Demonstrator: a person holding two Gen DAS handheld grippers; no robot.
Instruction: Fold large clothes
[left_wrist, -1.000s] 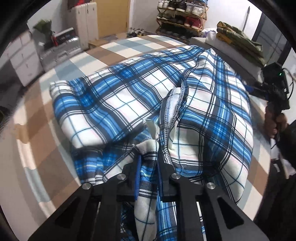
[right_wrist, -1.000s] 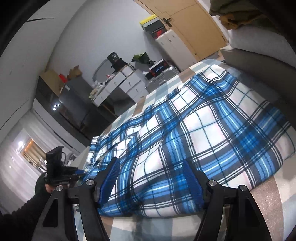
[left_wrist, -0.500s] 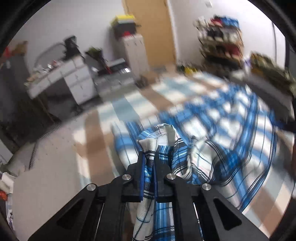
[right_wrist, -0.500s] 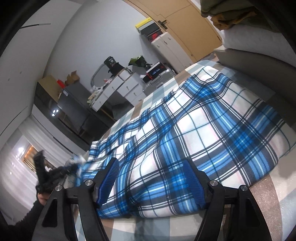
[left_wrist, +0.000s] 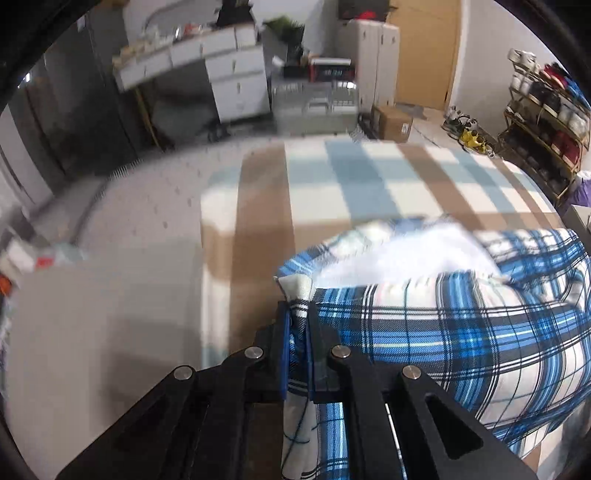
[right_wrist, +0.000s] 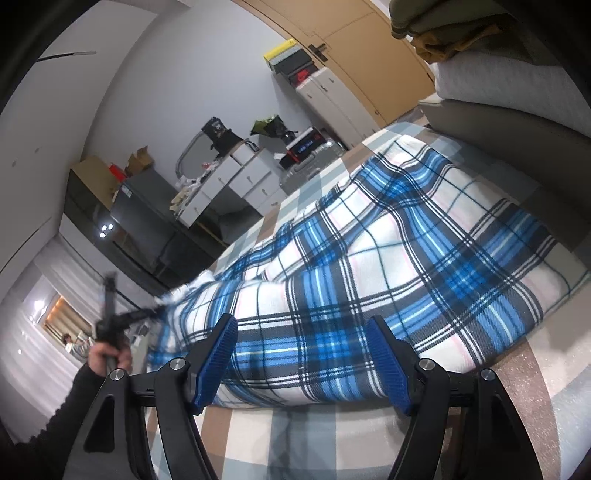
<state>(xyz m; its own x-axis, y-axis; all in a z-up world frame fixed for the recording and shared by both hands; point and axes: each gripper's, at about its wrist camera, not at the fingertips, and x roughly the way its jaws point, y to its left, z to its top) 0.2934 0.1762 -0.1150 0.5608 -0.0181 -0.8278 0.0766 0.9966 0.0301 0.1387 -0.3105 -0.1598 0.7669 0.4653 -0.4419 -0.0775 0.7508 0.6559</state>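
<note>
On the bed (right_wrist: 524, 413), over its bedcover of pale blue, tan and cream checks, lies one large blue, white and black plaid garment (right_wrist: 369, 266); its woven cloth is soft and rumpled, heaped in rounded folds across the mattress. Two tools are in view. One, the left tool (left_wrist: 297, 332), has its two black fingers with blue ribbed pads pressed together on a bunched cream-and-plaid edge of the garment (left_wrist: 461, 332), which rises above the fingertips and hangs down between the arms; from that pinch the cloth runs off to the right in a taut band. Seen from the right wrist, the left tool (right_wrist: 155, 308) is blurred, gripped in a bare hand (right_wrist: 107, 356) with a dark sleeve, at the garment's far-left end. Its partner, the right tool (right_wrist: 301, 354), stands with its fingers wide apart just over the garment's near edge, gripping nothing. Beyond the bed stand one white desk with drawers (left_wrist: 207, 59), one tall white cabinet (left_wrist: 373, 62), one metal shoe rack (left_wrist: 543, 122) and one cardboard box (left_wrist: 393, 123).
</note>
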